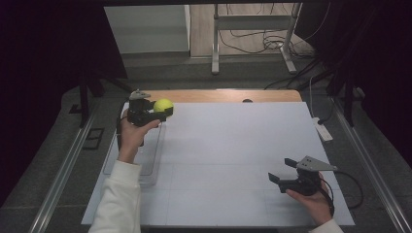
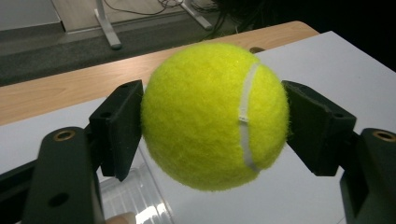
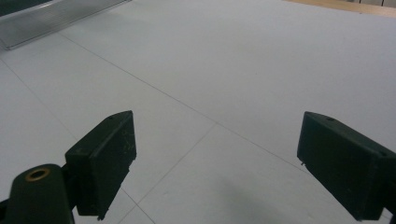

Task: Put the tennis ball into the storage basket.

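A yellow tennis ball [image 1: 163, 105] [image 2: 215, 114] with a white seam is held above the far left part of the white table [image 1: 233, 145]. My left gripper [image 1: 163, 109] [image 2: 212, 126] is shut on it, one black pad pressing each side. At the near right my right gripper [image 1: 285, 170] [image 3: 217, 168] hovers low over the bare white surface, open, with nothing between its jaws.
A clear plastic tray [image 1: 148, 158] [image 2: 133, 198] lies on the table's left side, just below the left hand. A strip of wooden tabletop [image 1: 223, 95] [image 2: 56, 91] shows along the far edge. Metal frame legs [image 1: 216, 43] and cables lie on the floor beyond.
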A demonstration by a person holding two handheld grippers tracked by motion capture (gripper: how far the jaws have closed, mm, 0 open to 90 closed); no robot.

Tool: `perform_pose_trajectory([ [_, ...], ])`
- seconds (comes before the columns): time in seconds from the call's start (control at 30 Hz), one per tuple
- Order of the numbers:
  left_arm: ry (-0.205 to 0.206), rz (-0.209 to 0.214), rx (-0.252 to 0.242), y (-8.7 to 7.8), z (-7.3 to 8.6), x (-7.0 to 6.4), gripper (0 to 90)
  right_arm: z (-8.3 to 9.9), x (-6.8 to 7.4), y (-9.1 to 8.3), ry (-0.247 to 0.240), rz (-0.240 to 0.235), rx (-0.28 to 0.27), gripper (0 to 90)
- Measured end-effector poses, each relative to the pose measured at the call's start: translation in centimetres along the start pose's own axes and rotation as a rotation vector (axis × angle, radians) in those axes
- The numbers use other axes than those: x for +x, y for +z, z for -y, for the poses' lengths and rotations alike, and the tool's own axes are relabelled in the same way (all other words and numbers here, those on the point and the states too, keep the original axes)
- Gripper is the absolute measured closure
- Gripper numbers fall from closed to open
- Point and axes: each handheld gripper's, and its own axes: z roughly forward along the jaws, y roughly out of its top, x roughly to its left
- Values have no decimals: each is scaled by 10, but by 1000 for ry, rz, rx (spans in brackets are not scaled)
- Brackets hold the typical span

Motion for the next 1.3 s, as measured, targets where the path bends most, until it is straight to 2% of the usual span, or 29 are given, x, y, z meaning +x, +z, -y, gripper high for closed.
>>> perform_pose_trajectory([
  [0.37, -19, -33, 3, -2, 3, 12, 268, 0, 0, 0, 0, 0, 1, 122],
  [0.77, -36, -41, -16, -6, 4, 18, 268, 0, 0, 0, 0, 0, 2, 122],
  [1.3, -77, -94, -32, -16, 9, 37, 268, 0, 0, 0, 1, -1, 3, 122],
])
